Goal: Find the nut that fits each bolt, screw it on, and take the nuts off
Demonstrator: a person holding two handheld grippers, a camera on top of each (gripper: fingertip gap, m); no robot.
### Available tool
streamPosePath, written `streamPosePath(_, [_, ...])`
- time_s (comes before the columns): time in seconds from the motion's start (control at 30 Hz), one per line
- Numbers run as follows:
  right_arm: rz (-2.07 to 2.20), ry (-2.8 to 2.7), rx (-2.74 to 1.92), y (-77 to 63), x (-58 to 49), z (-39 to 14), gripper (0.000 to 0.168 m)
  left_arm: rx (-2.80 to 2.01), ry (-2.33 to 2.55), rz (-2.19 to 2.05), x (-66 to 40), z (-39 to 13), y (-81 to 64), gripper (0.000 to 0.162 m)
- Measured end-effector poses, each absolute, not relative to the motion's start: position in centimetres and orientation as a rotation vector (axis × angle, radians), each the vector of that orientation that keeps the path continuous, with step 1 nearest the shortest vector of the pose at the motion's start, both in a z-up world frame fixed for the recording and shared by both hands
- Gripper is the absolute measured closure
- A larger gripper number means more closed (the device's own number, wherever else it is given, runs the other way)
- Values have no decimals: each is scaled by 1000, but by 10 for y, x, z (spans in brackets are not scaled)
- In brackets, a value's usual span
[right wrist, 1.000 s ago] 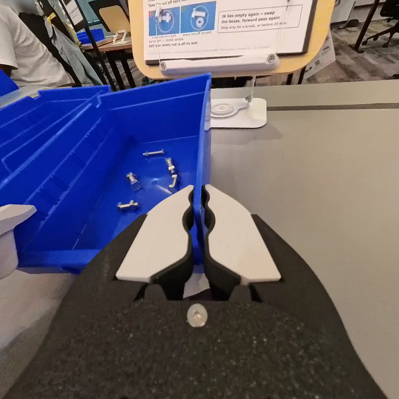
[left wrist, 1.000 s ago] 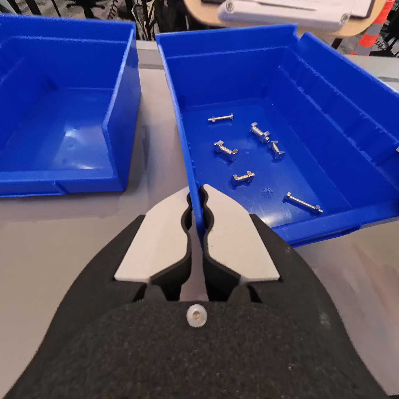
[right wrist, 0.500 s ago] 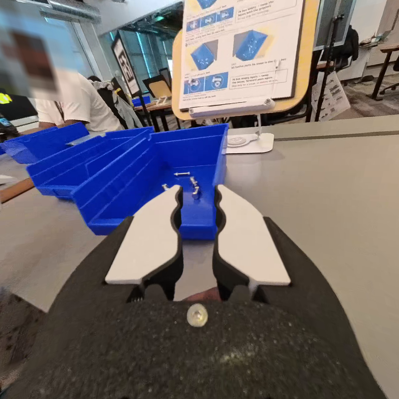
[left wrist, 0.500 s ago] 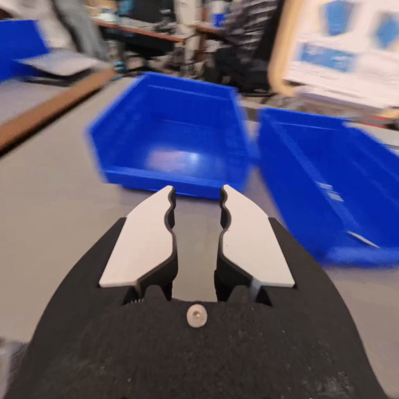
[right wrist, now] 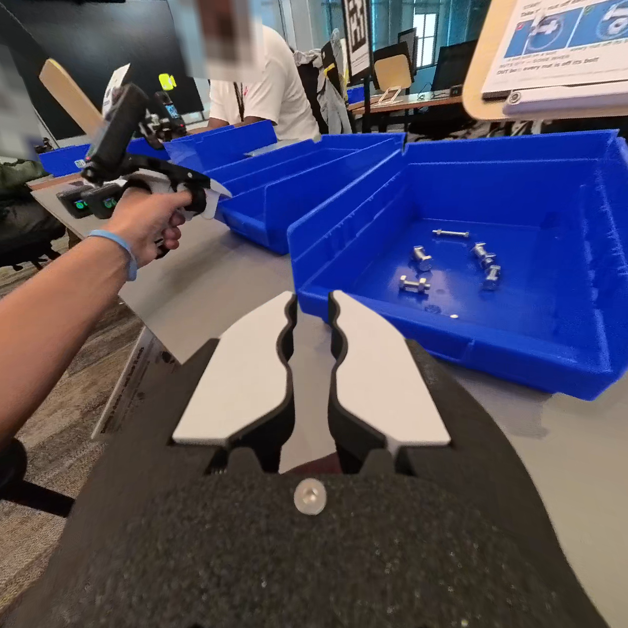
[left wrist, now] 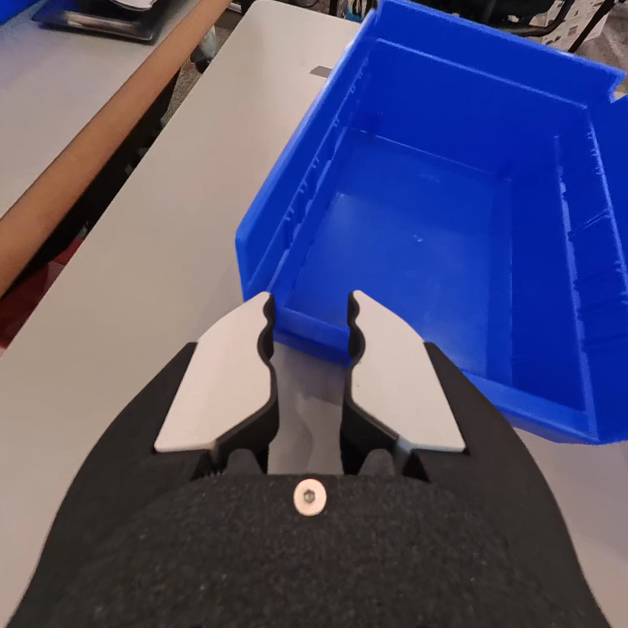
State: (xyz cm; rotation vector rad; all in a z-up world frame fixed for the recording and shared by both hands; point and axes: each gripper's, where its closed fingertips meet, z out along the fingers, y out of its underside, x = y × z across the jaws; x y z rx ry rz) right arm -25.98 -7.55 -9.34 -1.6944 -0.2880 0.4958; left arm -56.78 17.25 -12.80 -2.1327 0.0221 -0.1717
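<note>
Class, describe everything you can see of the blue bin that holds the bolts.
The bin is glossy blue plastic, rectangular and open-topped, with ribbed side walls and a low front lip. It sits flat on the grey table, beside a second blue bin. Five bolts with nuts on them lie scattered across its floor. The right gripper is open just before its front corner, apparently not touching it.

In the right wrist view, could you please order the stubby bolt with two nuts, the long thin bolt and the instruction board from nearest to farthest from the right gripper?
From the right gripper:
1. Stubby silver bolt with two nuts, bin's near part.
2. Long thin silver bolt, bin's far part.
3. Wood-edged instruction board, beyond the blue plastic bin, upper right.
</note>
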Motion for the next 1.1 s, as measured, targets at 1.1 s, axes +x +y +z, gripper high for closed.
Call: streamPosePath(1.1, [508,-347,-1804,-58,-383,-112,140,-2068,85,-189,-562,-128,-33,158])
